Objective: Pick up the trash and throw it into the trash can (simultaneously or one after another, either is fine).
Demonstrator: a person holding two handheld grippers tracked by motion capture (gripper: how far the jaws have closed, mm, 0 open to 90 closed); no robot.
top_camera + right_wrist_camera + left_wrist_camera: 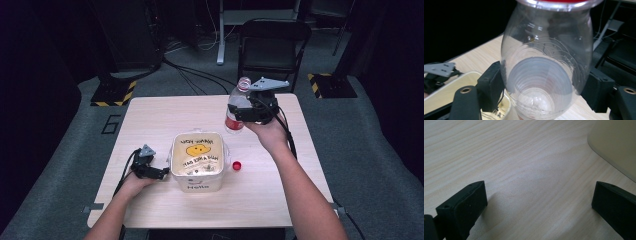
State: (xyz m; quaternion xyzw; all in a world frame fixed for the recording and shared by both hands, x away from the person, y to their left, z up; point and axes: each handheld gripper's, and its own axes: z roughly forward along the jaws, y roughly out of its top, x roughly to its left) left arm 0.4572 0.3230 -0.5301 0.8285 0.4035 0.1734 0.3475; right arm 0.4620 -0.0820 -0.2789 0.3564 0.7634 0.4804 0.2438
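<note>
My right gripper point(240, 111) is shut on a clear plastic bottle point(239, 95) with a red-and-white label, holding it above the far right part of the table. In the right gripper view the bottle point(544, 75) sits between both black jaws of my right gripper point(544, 92), with a red ring at its neck. A small red cap point(237, 165) lies on the table right of a cream square container point(197, 160) printed with a yellow figure and "Hello". My left gripper point(164, 173) rests on the table against the container's left side, open. Bare wood lies between the jaws of my left gripper point(539, 205).
The light wooden table point(150, 120) has free room at its left and far side. The container's corner point(616, 145) lies just beyond my left gripper's right jaw. A black folding chair point(272, 45) stands behind the table, with cables on the grey floor.
</note>
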